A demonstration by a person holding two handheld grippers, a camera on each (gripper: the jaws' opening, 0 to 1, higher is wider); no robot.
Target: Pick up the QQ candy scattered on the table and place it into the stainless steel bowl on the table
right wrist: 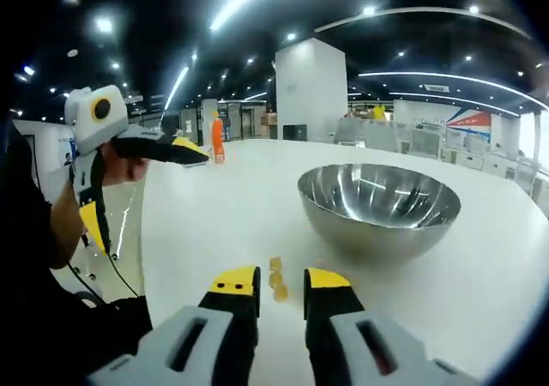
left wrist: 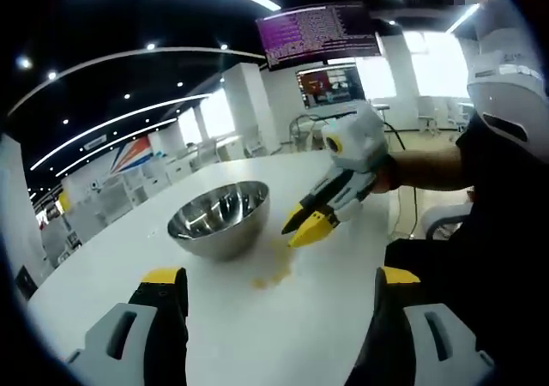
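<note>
A stainless steel bowl [left wrist: 219,219] [right wrist: 377,206] stands upright on the white table [left wrist: 257,334] [right wrist: 214,223]; I see nothing inside it. A few yellow QQ candies [left wrist: 274,273] [right wrist: 276,279] lie on the table close beside the bowl. My right gripper [right wrist: 280,283] [left wrist: 302,225] hovers just over them with its jaws a narrow gap apart, and the candies show through that gap. My left gripper [left wrist: 279,287] [right wrist: 190,153] is wide open and holds nothing. It is held back from the candies on the side away from the right gripper.
A person's hand [right wrist: 129,167] grips the left gripper, and a dark-clothed body [left wrist: 489,232] stands at the table's edge. An orange upright object [right wrist: 217,137] stands at the far end of the table. A monitor [left wrist: 317,34] hangs beyond the table.
</note>
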